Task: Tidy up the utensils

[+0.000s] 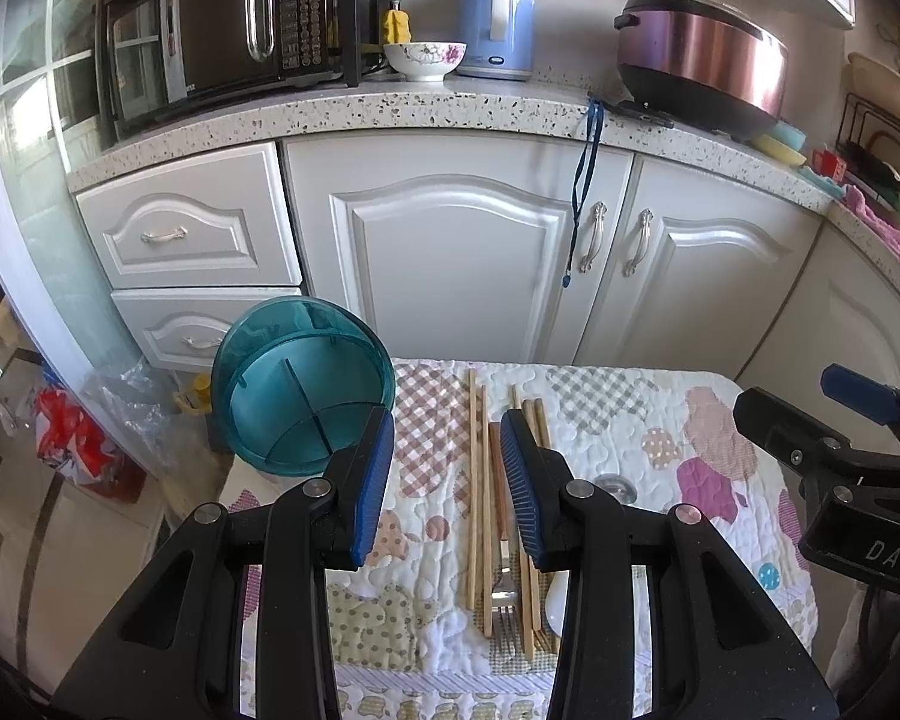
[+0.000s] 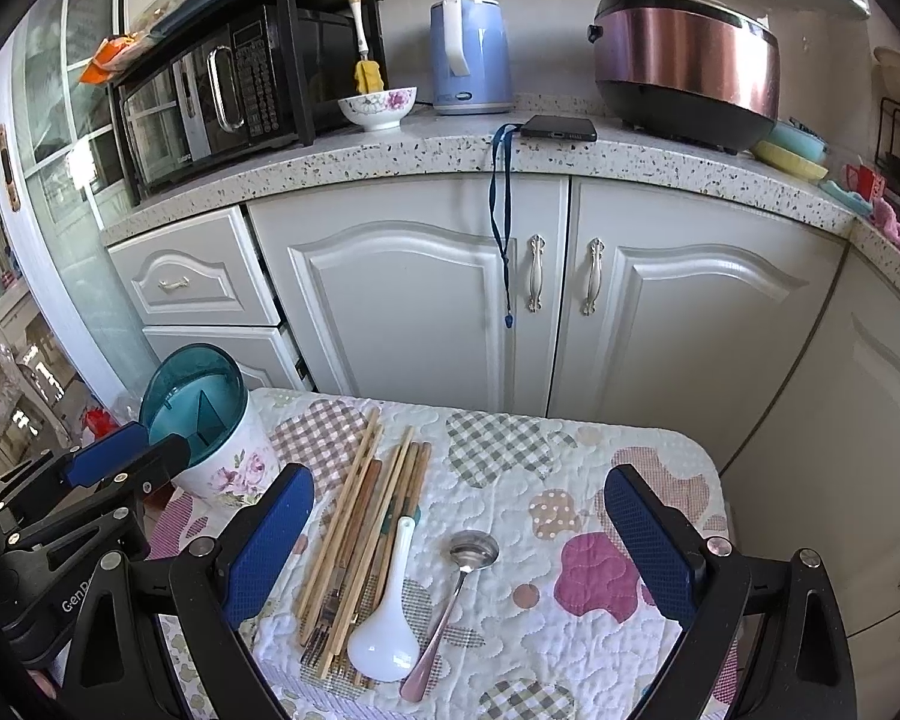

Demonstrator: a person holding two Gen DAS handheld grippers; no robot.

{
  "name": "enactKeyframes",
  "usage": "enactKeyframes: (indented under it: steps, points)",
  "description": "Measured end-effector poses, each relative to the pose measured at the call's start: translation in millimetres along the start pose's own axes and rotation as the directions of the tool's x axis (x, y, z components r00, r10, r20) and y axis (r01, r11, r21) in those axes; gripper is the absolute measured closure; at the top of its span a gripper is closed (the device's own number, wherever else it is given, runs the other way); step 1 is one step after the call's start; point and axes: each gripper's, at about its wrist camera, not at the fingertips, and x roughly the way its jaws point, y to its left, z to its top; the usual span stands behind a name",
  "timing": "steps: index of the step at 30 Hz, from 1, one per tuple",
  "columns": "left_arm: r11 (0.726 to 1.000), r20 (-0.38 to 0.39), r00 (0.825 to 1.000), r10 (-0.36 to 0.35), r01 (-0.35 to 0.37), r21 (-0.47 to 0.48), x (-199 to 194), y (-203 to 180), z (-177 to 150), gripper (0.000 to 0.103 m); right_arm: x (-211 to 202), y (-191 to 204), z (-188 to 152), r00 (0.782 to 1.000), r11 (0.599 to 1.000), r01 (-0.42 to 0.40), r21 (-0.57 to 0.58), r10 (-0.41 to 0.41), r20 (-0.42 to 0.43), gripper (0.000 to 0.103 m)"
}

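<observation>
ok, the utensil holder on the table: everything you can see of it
The utensil holder is a round white cup with a pink floral print and a translucent teal insert whose thin walls split the inside into compartments. It looks empty. It stands at the table's far left corner on the quilted cloth, left of the chopsticks and apart from them. The left tongs hover open beside it, not touching.

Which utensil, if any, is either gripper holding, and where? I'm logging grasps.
Nothing is held: the left gripper and right gripper have open, empty jaws above the chopsticks.
</observation>
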Motion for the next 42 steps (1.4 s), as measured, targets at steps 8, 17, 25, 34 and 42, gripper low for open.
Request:
enactKeyframes:
  steps: [8, 17, 25, 34, 42]
  points:
    - [1.0, -0.006, 1.0, -0.003, 0.003, 0.001, 2.8, -1.1, -0.9, 0.067, 3.2, -3.1, -0.5, 1.0, 1.0, 0.009, 0.002, -0.009, -0.006, 0.006]
    - [1.0, -0.019, 1.0, -0.005, 0.005, -0.003, 7.3, -2.0, -2.9, 0.067, 6.8, -4.8, -1.5, 1.0, 1.0, 0.012, 0.001, -0.012, -0.017, 0.006]
    - [1.0, -0.032, 0.999, -0.01, 0.01, -0.01, 11.0, -0.9, -4.5, 0.067, 10.5, -5.7, -2.7, 1.0, 1.0, 0.015, -0.002, -0.015, -0.027, 0.006]
    - [1.0, -0.04, 0.999, -0.011, 0.01, -0.012, 14.1, -0.5, -4.8, 0.067, 12.7, -6.4, -3.6, 0.999, 1.0, 0.015, -0.003, -0.015, -0.031, 0.006]
    - [1.0, -0.06, 0.998, -0.008, 0.007, -0.018, 22.1, 1.0, -9.4, 0.067, 19.1, -7.3, -5.8, 0.999, 1.0, 0.014, -0.002, -0.014, -0.047, 0.006]
